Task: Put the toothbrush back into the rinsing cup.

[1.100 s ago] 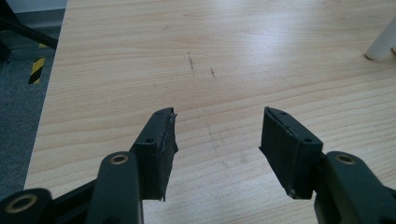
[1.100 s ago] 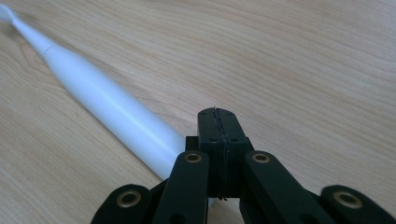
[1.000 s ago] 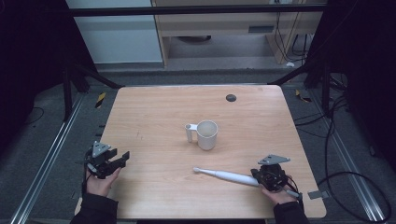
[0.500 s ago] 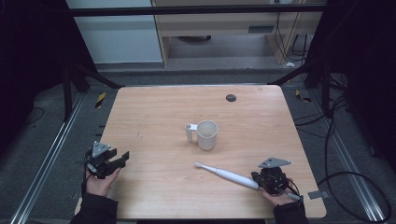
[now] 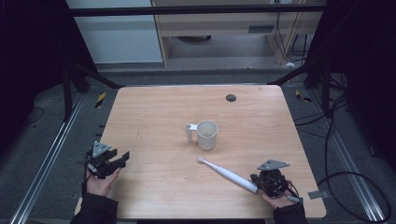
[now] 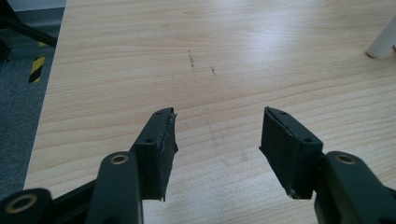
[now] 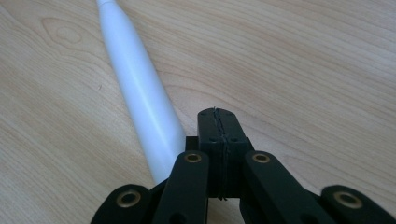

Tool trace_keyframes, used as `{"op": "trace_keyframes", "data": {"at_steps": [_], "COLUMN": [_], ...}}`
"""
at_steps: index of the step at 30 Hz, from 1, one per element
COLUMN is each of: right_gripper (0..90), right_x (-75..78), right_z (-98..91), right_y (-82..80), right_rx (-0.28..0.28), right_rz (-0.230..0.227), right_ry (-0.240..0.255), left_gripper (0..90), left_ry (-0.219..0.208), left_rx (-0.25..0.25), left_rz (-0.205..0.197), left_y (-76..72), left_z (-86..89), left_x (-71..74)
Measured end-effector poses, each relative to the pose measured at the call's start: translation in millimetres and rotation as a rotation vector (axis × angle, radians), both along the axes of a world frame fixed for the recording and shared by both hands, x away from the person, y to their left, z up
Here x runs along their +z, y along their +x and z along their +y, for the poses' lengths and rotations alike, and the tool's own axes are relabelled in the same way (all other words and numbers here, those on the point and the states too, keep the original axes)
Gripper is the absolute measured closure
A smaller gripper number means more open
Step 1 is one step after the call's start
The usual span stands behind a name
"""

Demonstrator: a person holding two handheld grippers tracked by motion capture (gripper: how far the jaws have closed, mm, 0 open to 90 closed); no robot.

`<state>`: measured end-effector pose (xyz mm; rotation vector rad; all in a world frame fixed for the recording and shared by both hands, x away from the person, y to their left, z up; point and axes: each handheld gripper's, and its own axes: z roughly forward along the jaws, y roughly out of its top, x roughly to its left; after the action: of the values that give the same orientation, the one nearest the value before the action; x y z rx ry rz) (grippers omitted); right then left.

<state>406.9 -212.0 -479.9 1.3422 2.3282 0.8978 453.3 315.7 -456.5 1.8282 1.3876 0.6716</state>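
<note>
On the wooden bench [image 5: 154,112], a white electric toothbrush [image 5: 227,175] lies flat at about five o'clock from the white mug [image 5: 207,135], its brush head pointing toward ten o'clock. The right gripper [image 5: 267,181] sits at the toothbrush's handle end, at the bench's five o'clock corner. In the right gripper view its jaws are pressed together with nothing between them, and the toothbrush [image 7: 140,95] lies just beside them, along their left. The left gripper [image 5: 111,162] rests at the bench's eight o'clock edge, its jaws spread over bare wood.
</note>
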Motion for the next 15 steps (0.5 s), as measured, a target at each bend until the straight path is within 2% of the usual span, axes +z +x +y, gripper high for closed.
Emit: {"op": "trace_keyframes", "data": {"at_steps": [3, 8, 15], "right_gripper": [88.7, 82.7, 76.2], "right_x": [2.9, 16.6, 28.3], "right_z": [-1.6, -3.2, 2.1], "right_y": [1.1, 7.8, 15.1], "right_rx": [-0.011, -0.017, 0.015], "right_rz": [-0.007, -0.063, -0.061], "right_ry": [0.003, 0.004, 0.002], "left_gripper": [44.0, 43.7, 43.5], "left_ry": [0.002, 0.005, 0.014], "left_rx": [0.002, -0.002, -0.007], "left_rz": [0.000, 0.003, 0.014], "left_y": [0.4, 0.9, 2.2], "left_z": [0.3, -1.1, -2.0], "left_x": [-0.1, -0.6, -2.8]}}
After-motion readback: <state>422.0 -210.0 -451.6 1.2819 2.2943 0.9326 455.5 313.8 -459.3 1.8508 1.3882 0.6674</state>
